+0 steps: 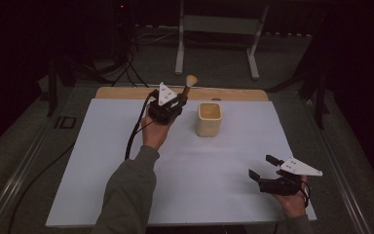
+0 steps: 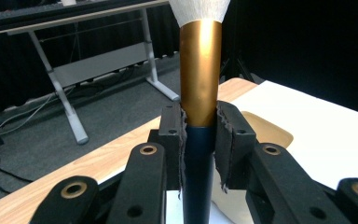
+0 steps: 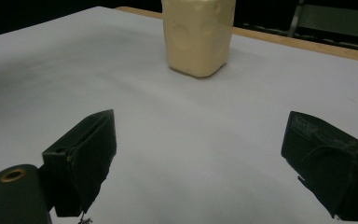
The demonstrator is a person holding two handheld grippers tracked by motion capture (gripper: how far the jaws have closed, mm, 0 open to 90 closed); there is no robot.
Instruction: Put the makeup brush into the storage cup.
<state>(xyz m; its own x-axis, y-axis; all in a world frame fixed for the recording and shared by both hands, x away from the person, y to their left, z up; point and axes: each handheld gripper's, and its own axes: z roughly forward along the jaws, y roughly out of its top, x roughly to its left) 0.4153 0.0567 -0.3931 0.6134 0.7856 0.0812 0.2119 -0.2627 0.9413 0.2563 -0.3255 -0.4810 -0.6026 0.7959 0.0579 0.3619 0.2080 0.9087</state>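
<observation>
The room is dim, its walls lost in black. A wooden table [image 1: 126,92] carries a white sheet [image 1: 190,165]. Behind it stands a pale metal frame [image 1: 219,29] with 2 legs on grey carpet [image 1: 214,73], and dark cables [image 1: 121,68] trail at left.

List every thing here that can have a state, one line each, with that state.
left gripper: shut on the brush, raised above the table beside the cup.
brush: upright in the jaws, bristles up, clamped where the gold ferrule meets the dark handle.
cup: upright on the white sheet, open top, apparently empty.
right gripper: open, jaws wide apart, holding nothing, low over the white sheet.
</observation>
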